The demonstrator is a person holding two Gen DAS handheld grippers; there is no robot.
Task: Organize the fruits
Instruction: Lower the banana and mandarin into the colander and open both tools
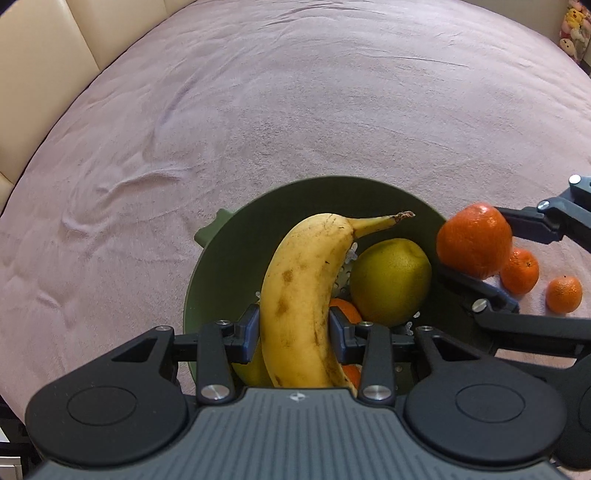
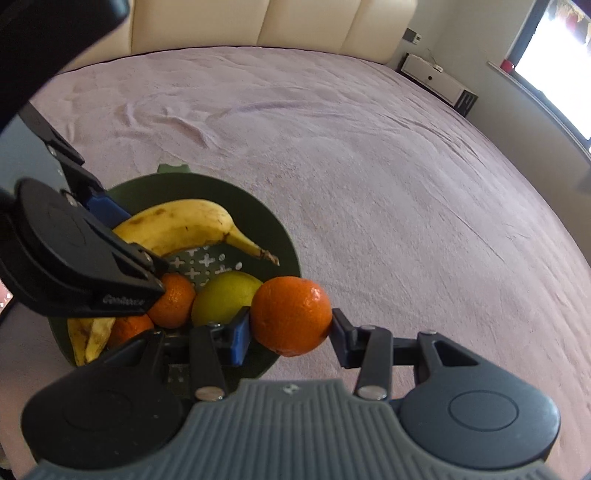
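Both tongs loaded over green bowl (image 1: 236, 236).
Left gripper (image 1: 293, 325) clamps spotted banana (image 1: 299, 295); right gripper (image 2: 290, 326) pinches glossy orange (image 2: 291, 315); two mandarins (image 1: 521, 269) loose.

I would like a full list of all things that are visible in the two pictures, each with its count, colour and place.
bowl: 1, dark green, on the bedcover
bananas: 2, yellow, one held over the bowl, one inside
lemon: 1, yellow-green, in the bowl
oranges in bowl: 2, orange
held orange: 1, orange, at the bowl's rim
loose oranges: 2, orange, on the bedcover beside the bowl
bedcover: 1, pink
headboard: 1, cream
left gripper: shut on banana
right gripper: shut on held orange
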